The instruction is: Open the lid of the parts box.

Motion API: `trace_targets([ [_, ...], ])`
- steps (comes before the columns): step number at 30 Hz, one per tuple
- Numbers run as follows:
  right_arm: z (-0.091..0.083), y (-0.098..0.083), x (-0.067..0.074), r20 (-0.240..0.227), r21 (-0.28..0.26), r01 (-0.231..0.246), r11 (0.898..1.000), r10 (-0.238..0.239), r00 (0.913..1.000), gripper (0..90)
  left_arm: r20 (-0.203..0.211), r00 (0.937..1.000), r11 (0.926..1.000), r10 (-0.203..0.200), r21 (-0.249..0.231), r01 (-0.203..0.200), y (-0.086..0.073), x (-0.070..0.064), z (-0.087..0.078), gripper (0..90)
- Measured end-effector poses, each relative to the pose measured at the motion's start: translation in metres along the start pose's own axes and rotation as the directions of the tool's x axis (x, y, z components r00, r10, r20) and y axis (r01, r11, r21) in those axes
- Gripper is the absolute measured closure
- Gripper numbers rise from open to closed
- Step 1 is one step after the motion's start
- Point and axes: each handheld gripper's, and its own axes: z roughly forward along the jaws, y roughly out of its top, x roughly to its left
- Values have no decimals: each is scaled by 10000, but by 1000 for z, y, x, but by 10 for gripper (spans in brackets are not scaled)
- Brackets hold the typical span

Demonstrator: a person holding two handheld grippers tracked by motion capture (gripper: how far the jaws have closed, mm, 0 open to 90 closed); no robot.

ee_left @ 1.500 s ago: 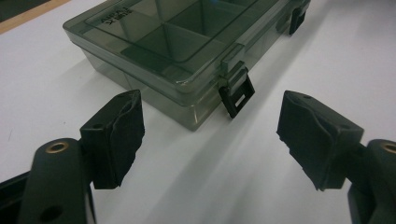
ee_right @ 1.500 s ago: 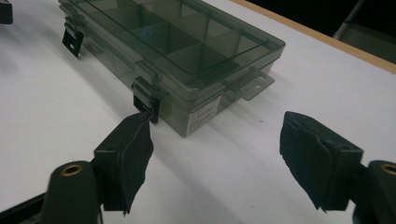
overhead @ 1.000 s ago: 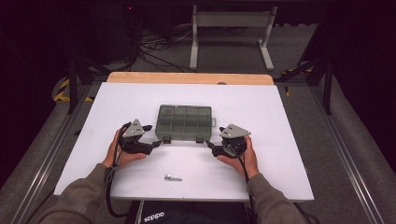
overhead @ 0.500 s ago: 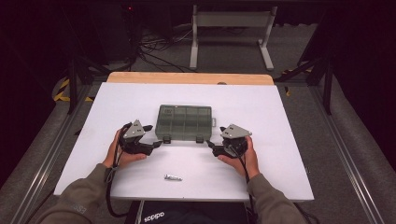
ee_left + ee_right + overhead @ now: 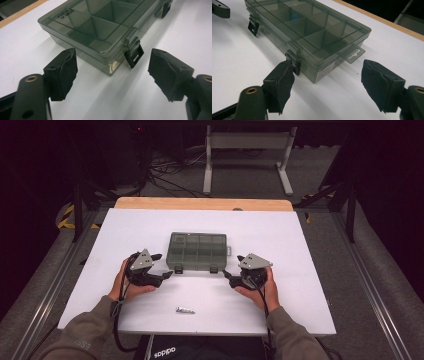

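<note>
Smoky plastic box (image 5: 307, 32), blue piece inside, sits before both released claws (image 5: 112, 72) (image 5: 327, 83).

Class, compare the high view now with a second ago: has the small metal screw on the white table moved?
No. The screw lies at the same spot below the compartment box, near the table's front edge.

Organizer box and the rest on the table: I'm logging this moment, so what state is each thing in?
Organizer box: lid down, lying flat on the table.
Left latch: hanging unfastened.
Right latch: partly behind a jaw, cannot tell.
Left gripper: jaws open, holding nothing.
Right gripper: jaws open, holding nothing.
Small metal part: lying loose near the table's front edge.
</note>
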Motion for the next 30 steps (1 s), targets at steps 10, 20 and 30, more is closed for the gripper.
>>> trace_targets([
  [10,12,-1,0,-190,454,44,9990,-35,9998,345,97,9996,9992,-281,277,278,3,7,9,395],
  [20,25,0,-3,-388,898,-227,9957,263,9989,477,275,9983,9975,-520,483,507,3,13,14,466],
  [30,26,2,0,-729,1001,-58,9950,131,9973,609,457,9964,9962,-716,539,692,2,15,11,527],
])
